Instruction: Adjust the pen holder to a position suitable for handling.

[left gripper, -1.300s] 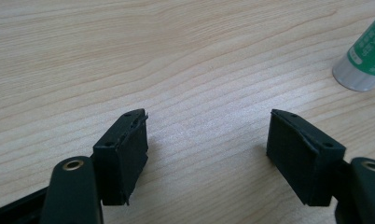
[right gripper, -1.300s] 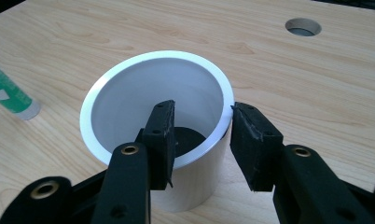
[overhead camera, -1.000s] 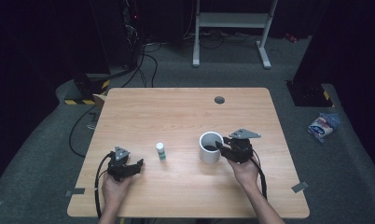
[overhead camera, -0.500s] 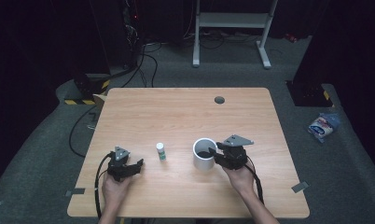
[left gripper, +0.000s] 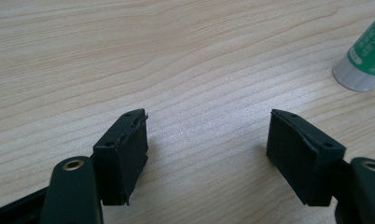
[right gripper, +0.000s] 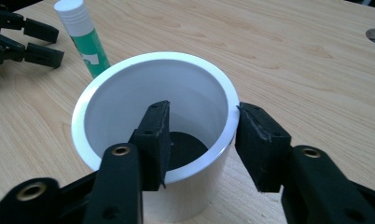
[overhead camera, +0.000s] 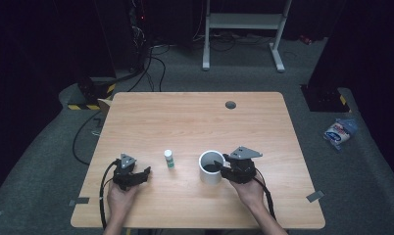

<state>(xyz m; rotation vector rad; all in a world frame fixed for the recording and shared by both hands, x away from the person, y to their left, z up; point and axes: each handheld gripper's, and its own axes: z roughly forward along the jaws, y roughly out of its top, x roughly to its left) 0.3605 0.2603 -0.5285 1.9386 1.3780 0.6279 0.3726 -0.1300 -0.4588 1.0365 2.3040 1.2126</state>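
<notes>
A white cup (overhead camera: 210,171) stands upright on the wooden table (overhead camera: 195,122), near its front edge; its bottom looks dark. My right gripper (overhead camera: 221,166) straddles the cup's right wall. In the right gripper view one jaw of the right gripper (right gripper: 202,135) hangs inside the cup (right gripper: 129,88), clear of the wall, and the other rests at the outer rim. These jaws have just been opening, with the wall between them. A green glue stick (overhead camera: 169,159) with a white cap stands left of the cup. My left gripper (overhead camera: 144,175) lies open on the table, left of the stick (left gripper: 365,60), with nothing between its jaws (left gripper: 206,149).
A round cable hole (overhead camera: 230,105) sits in the table's far right part. On the floor, black cables (overhead camera: 151,58) and a white stand (overhead camera: 244,29) lie beyond the table, and a blue-white packet (overhead camera: 339,132) to its right.
My right gripper and the cup moved left and toward the near edge. The jaw inside the cup has come away from the wall. The left gripper kept still.
</notes>
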